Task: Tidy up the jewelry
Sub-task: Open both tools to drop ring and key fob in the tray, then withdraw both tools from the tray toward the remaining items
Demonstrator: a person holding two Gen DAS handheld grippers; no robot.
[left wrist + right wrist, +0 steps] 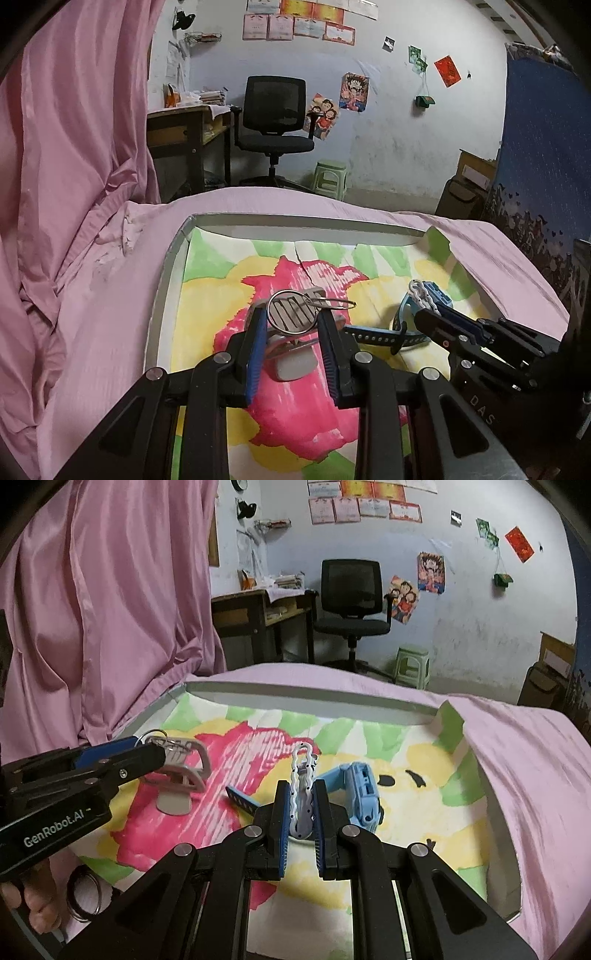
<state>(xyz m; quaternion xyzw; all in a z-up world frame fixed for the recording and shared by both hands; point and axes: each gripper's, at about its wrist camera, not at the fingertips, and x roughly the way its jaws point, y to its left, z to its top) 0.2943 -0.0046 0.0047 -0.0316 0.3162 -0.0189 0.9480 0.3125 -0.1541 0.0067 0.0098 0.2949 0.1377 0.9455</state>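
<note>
Left gripper [291, 325] clamps a grey keyring piece [293, 317] over mid-tray [173, 258]. Right gripper [300, 808] grips a white clasp [303, 794]; blue watch [360, 794] just right, tray wall beyond it.

"GenRobot.AI" | left gripper [147, 753] body || "DAS" | right gripper [428, 314] body

We see a bed covered by a pink sheet [110, 314]. A shallow white-walled tray [295, 223] rests directly on the sheet, its floor lined with a painted sheet of paper [424, 812] in pink, yellow and green. On the paper lie a light-blue watch [360, 794], a grey stand [181, 775] and, near the front left corner, two dark rings [83, 897], one blurred.
</note>
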